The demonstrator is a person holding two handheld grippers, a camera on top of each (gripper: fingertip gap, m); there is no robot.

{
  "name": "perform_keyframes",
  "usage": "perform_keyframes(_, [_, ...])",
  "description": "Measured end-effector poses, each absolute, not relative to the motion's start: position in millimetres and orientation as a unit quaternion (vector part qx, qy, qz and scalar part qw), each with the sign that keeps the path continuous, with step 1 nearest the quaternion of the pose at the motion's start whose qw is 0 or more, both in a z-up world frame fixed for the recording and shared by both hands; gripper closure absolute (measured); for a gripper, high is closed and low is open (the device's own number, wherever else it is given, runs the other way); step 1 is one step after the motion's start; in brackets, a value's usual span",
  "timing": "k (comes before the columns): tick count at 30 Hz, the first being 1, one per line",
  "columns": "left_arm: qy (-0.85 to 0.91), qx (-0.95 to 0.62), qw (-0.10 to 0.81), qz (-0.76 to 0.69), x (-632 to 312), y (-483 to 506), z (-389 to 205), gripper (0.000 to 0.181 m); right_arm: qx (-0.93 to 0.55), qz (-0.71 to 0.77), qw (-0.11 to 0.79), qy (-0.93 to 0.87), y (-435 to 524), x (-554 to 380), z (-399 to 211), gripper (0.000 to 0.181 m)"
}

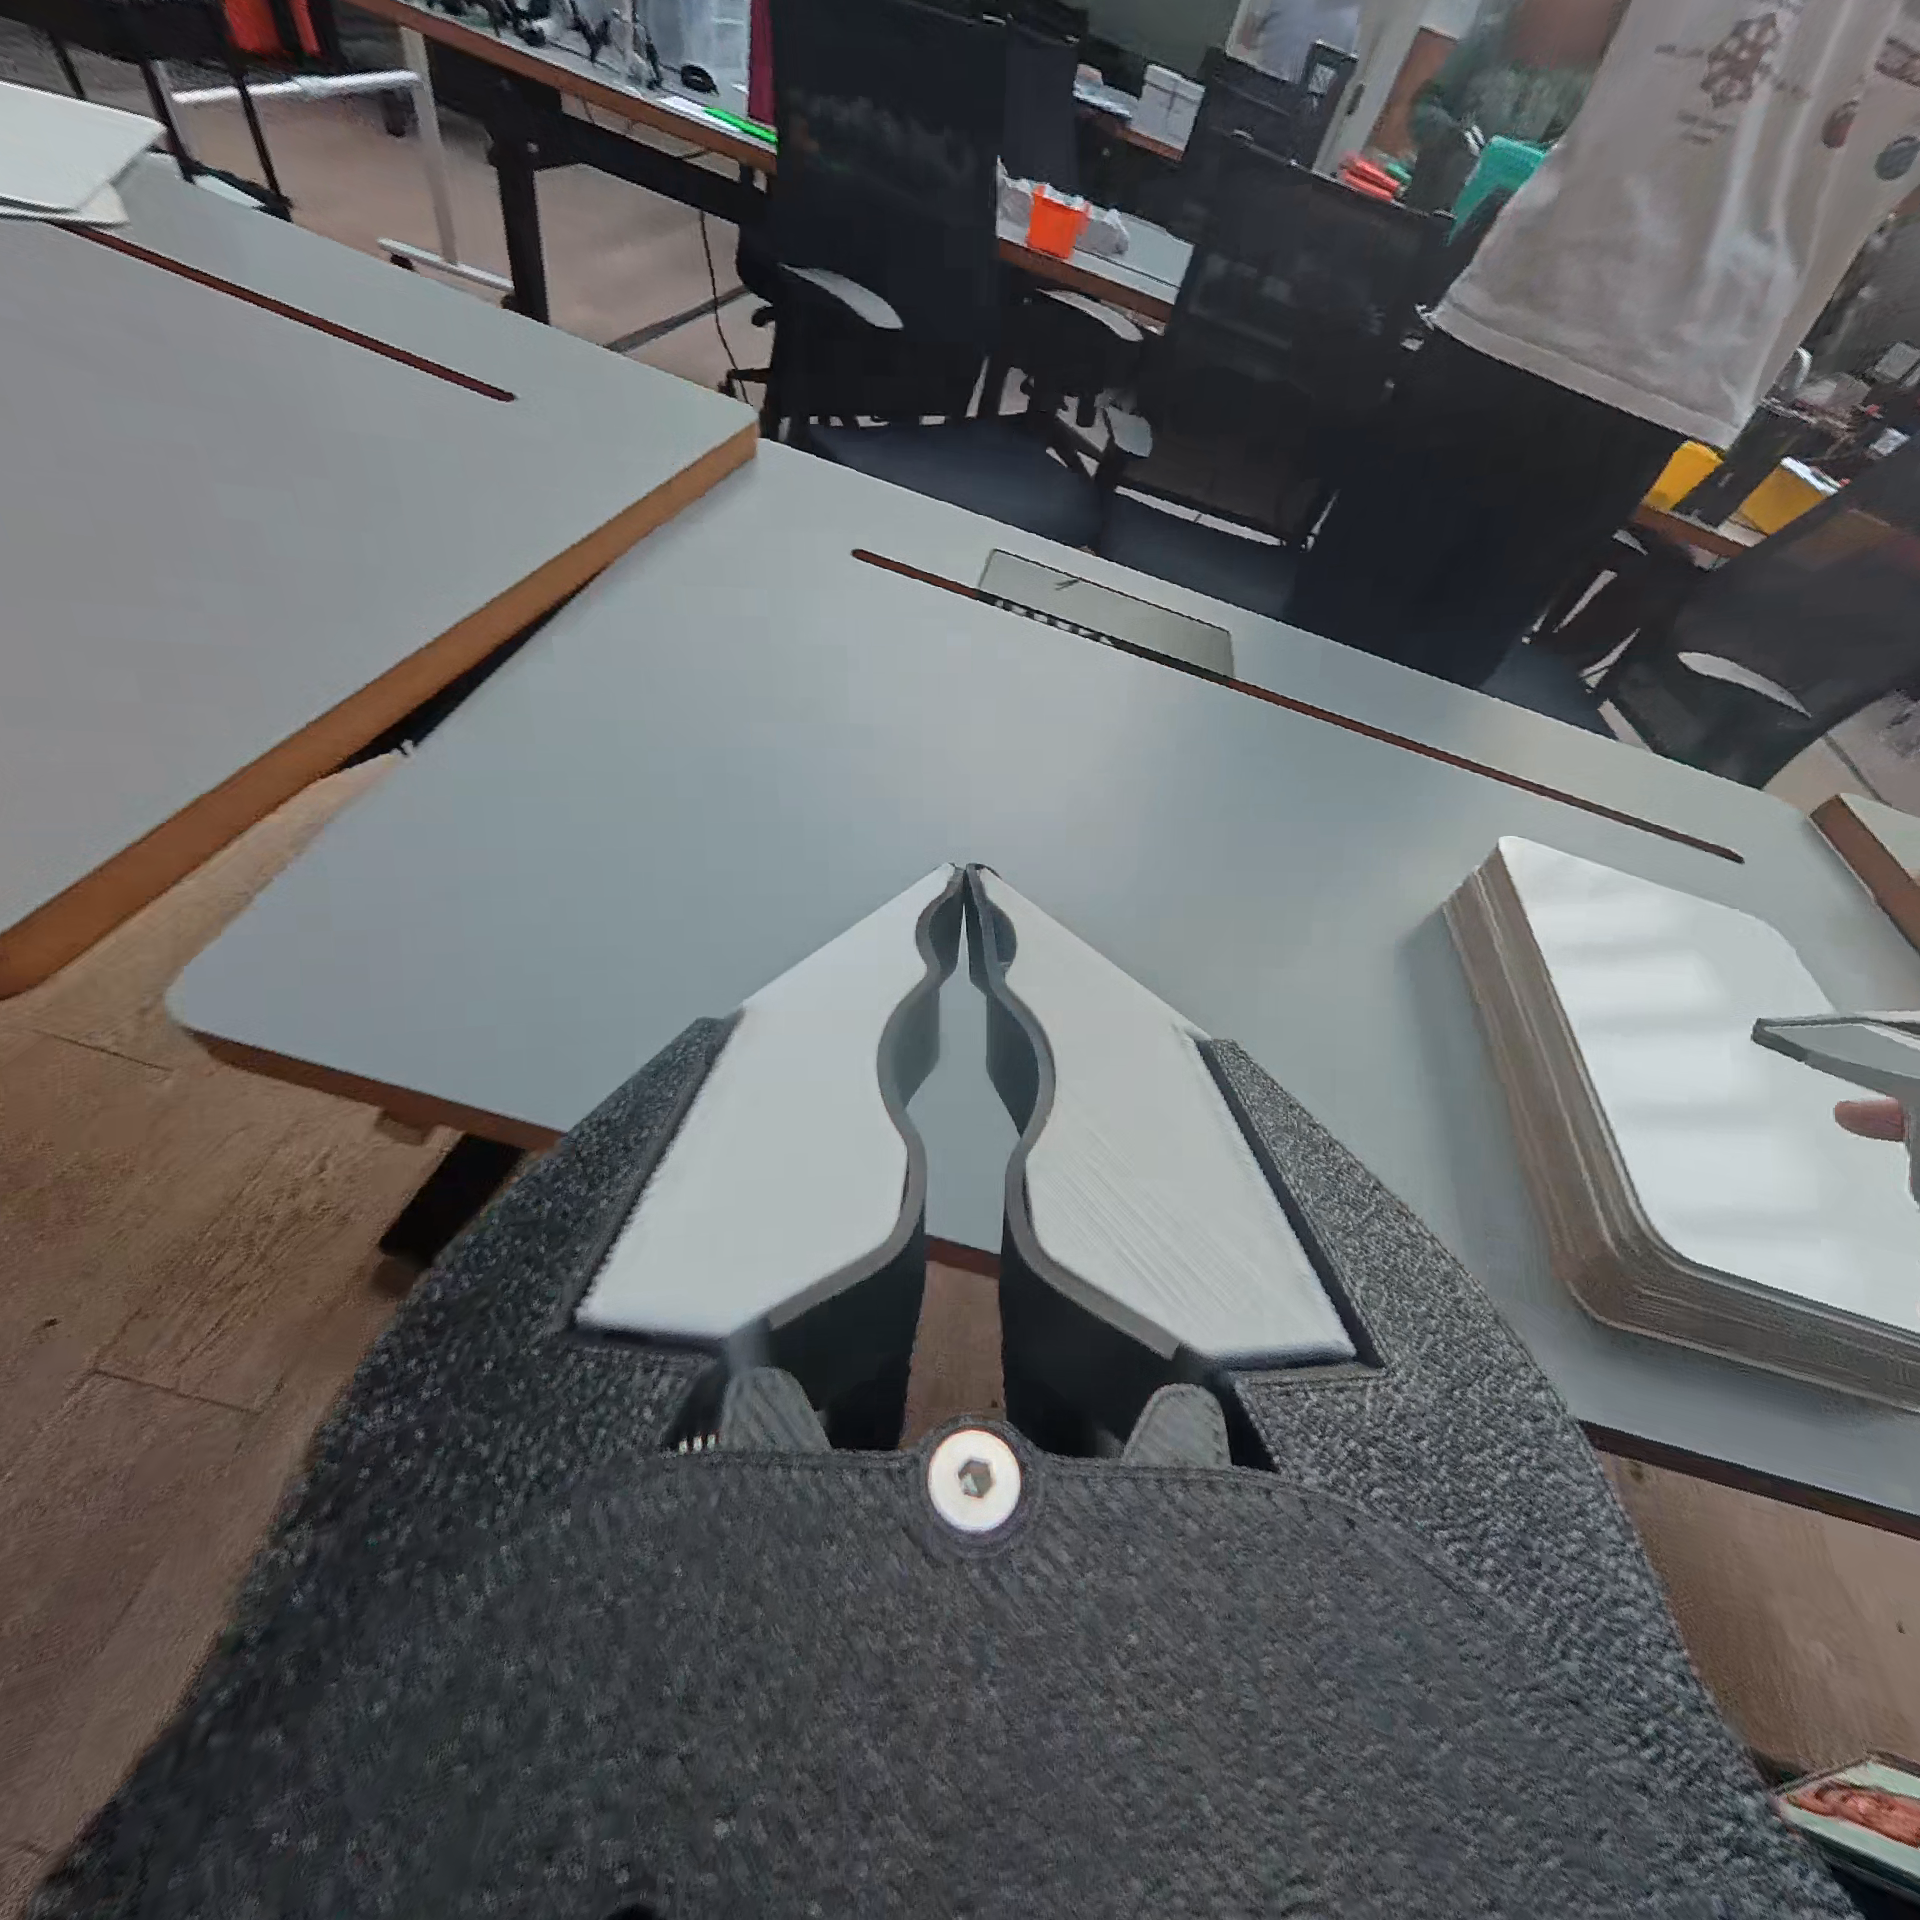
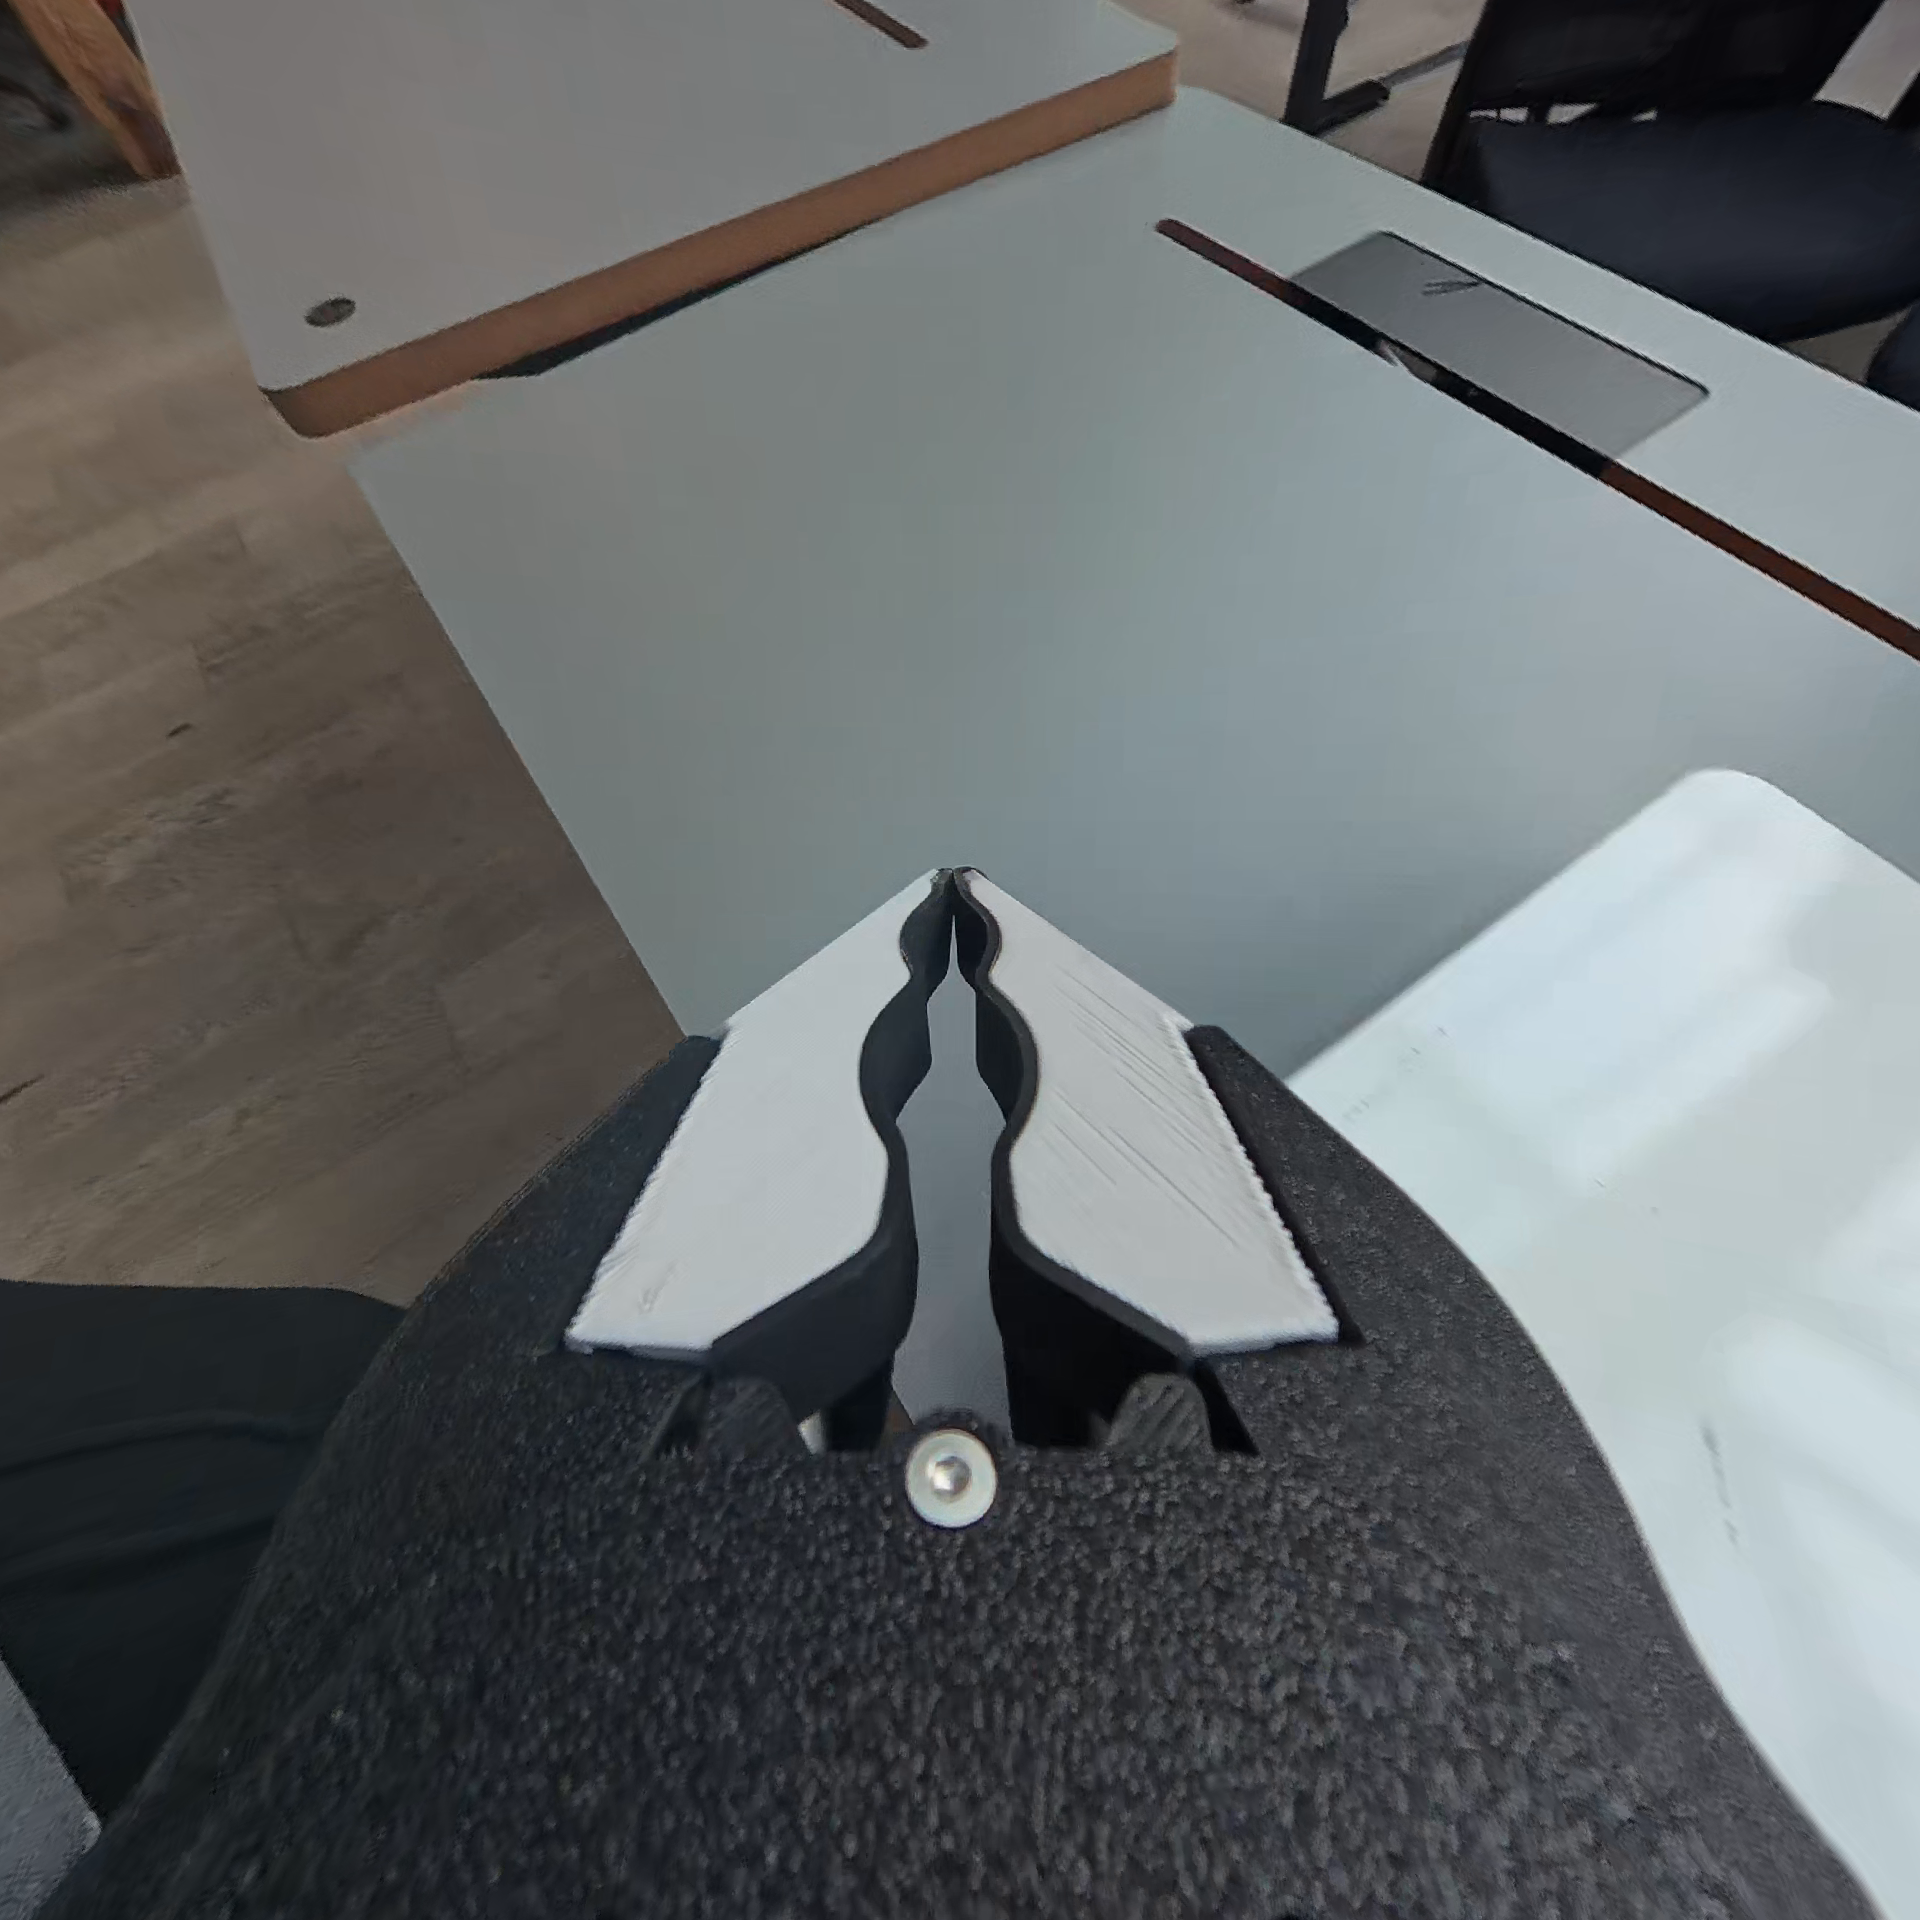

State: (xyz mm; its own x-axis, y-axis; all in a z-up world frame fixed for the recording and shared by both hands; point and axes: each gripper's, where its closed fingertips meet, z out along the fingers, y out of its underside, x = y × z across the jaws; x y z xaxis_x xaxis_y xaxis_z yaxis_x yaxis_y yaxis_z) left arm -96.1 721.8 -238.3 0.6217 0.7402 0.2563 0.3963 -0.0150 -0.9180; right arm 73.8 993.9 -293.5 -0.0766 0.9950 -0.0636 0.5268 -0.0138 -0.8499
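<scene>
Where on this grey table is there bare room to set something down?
The grey table is bare from its left edge across to the stack of white boards, and back to the long slot. Both grippers, left and right, are shut and hold nothing. It is crowded only at the right, by the stack, and around the dark panel.

**Both jaws closed, nothing held**

My left gripper (image 1: 966, 873) is held level, pointing forward and slightly down. Its two white fingers (image 1: 800, 1143) meet at the tips, and the wavy gap behind them is empty. My right gripper (image 2: 951, 875) is posed the same way: jaws together at the tips, nothing between them, black body below.
</scene>
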Motion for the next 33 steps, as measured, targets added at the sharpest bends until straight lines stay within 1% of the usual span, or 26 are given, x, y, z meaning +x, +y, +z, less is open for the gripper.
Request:
perform_keyframes(9, [-0.400, -0.683, 0.535, 0.296, -171, 406, -205, 0.180, -0.549, 0.425, 0.293, -0.657, 735, -110, -279, 0.181])
perform_keyframes(10, [-0.411, -0.679, 0.529, 0.301, -180, 376, -201, 0.179, -0.545, 0.430, 0.282, -0.662, 706, -130, -277, 0.173])
perform_keyframes(11, [-0.425, -0.674, 0.522, 0.304, -188, 346, -197, 0.176, -0.540, 0.432, 0.268, -0.671, 677, -150, -275, 0.160])
perform_keyframes(12, [-0.438, -0.669, 0.517, 0.304, -197, 319, -195, 0.173, -0.531, 0.432, 0.254, -0.683, 649, -170, -274, 0.150])
perform_keyframes(14, [-0.472, -0.651, 0.515, 0.298, -216, 268, -197, 0.154, -0.507, 0.433, 0.240, -0.706, 598, -215, -274, 0.136])
perform_keyframes(15, [-0.489, -0.639, 0.515, 0.294, -227, 244, -201, 0.148, -0.496, 0.435, 0.232, -0.715, 574, -238, -276, 0.129])
perform_keyframes(17, [-0.520, -0.620, 0.510, 0.291, -252, 200, -214, 0.126, -0.484, 0.441, 0.210, -0.726, 530, -288, -286, 0.121])
perform_keyframes(18, [-0.534, -0.611, 0.506, 0.291, -268, 180, -221, 0.119, -0.478, 0.444, 0.203, -0.731, 509, -314, -292, 0.117])
perform_keyframes(19, [-0.549, -0.602, 0.502, 0.291, -285, 160, -227, 0.115, -0.471, 0.443, 0.198, -0.737, 489, -342, -298, 0.113])
perform_keyframes(22, [-0.579, -0.581, 0.488, 0.298, -349, 103, -244, 0.115, -0.457, 0.451, 0.193, -0.742, 433, -433, -316, 0.108])
perform_keyframes(24, [-0.589, -0.581, 0.474, 0.302, -402, 68, -255, 0.115, -0.458, 0.456, 0.190, -0.739, 397, -501, -329, 0.102])
perform_keyframes(26, [-0.600, -0.582, 0.464, 0.294, -461, 38, -259, 0.102, -0.464, 0.455, 0.179, -0.738, 361, -571, -338, 0.096])
perform_keyframes(29, [-0.599, -0.590, 0.455, 0.293, -561, 3, -249, 0.087, -0.459, 0.461, 0.179, -0.738, 313, -671, -329, 0.092])
perform_keyframes(31, [-0.593, -0.594, 0.463, 0.284, -629, -11, -238, 0.086, -0.459, 0.463, 0.182, -0.737, 292, -730, -317, 0.089])
perform_keyframes(33, [-0.580, -0.604, 0.469, 0.279, -696, -19, -228, 0.092, -0.463, 0.465, 0.189, -0.730, 281, -781, -302, 0.088])
